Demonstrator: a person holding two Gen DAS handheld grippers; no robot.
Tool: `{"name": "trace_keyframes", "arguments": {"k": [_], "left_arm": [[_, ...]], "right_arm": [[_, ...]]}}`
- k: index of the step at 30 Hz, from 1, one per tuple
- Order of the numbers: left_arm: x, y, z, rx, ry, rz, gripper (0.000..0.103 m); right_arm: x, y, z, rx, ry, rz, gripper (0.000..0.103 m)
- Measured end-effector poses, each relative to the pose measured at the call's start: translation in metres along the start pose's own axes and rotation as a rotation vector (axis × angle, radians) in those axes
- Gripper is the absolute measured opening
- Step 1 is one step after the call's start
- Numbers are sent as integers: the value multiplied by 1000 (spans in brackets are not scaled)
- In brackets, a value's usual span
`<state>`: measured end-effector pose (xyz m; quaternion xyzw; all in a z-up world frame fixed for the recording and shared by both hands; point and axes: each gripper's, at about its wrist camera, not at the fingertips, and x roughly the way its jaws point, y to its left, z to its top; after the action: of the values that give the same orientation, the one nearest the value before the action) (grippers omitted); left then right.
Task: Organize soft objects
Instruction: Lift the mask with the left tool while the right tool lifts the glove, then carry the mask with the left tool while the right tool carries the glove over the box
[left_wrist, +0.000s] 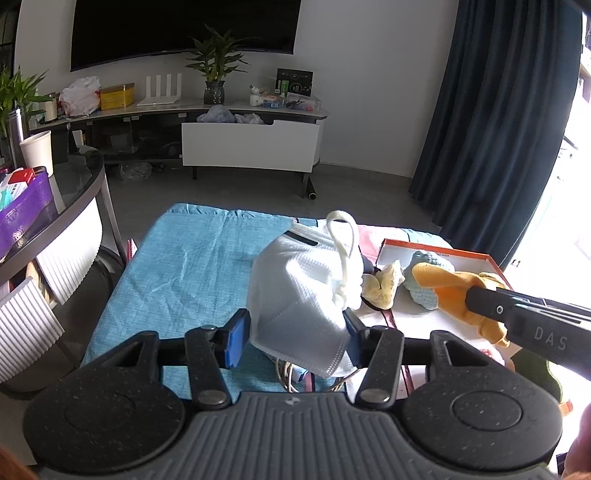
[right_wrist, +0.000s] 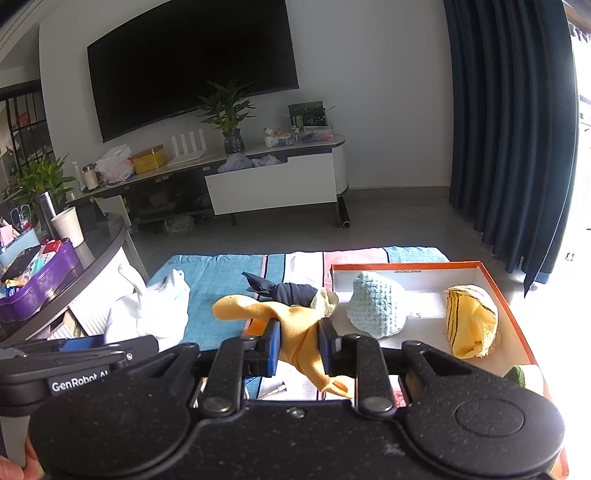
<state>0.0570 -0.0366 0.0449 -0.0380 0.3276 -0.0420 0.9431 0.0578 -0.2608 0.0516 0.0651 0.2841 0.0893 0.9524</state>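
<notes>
White mask (left_wrist: 299, 295) fabric sits pinched in the left hand-held gripper (left_wrist: 295, 332) above the blue-towelled surface (left_wrist: 184, 266), while the right hand-held gripper (right_wrist: 297, 345) clamps one orange cloth (right_wrist: 295, 325). Farther off, one orange-rimmed box (right_wrist: 495, 291) holds one pale-blue knitted piece (right_wrist: 376, 306) and one yellow striped cloth (right_wrist: 469, 321); one dark bundle (right_wrist: 291, 293) lies just beside it.

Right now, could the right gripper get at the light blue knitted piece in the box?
Probably not yet: the right gripper has its jaws shut on the orange cloth. The blue knitted piece lies uncovered in the open box just ahead, so the way looks free once the cloth is released.
</notes>
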Motion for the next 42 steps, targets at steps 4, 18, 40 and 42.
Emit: {"name": "trace_keyframes", "arguments": {"k": [4,18,40,42], "left_arm": [[2,-4,0,6,3,-9,53],[6,-16,-3,25,13,-30,53],[17,-38,-2,64,23,-67,54],[19,-39,-2,66,24,-72,54]], "right_arm": [[-2,-2,0,7,-2,-6,28],[-7,-17,-1,35,-6,-34,28],[-10,-35,0,69,-11,-73,28],[-10,-38,0,73,-13,-77,28]]}}
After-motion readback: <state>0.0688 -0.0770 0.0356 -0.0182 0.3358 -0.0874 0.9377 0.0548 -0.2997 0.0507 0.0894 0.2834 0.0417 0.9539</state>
